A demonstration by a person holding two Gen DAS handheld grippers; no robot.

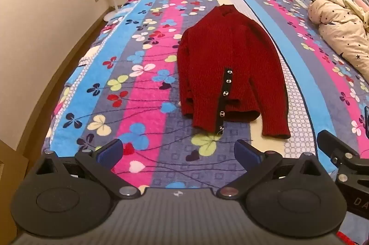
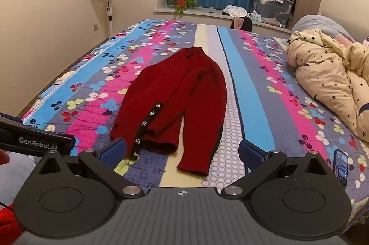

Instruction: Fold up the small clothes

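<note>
Cardigan [image 1: 230, 69]: flat on the blanket [image 1: 147, 65], collar away, hem nearest both grippers, touching neither.
Look: red knit, black placket with silver buttons, sleeves lying along its sides.
Left gripper [image 1: 178, 151]: fingers spread, empty.
Right gripper [image 2: 182, 152]: fingers spread, empty.

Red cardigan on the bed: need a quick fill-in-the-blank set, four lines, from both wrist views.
1. The red cardigan lies flat on the floral ____, collar pointing away from the cameras.
2. Both the left tool and the right tool are ____, holding nothing.
3. The black placket carries a row of ____ shiny buttons.
4. The phone lies on the bed to the ____ of the cardigan.

Missing words: bedspread; open; five; right
</note>
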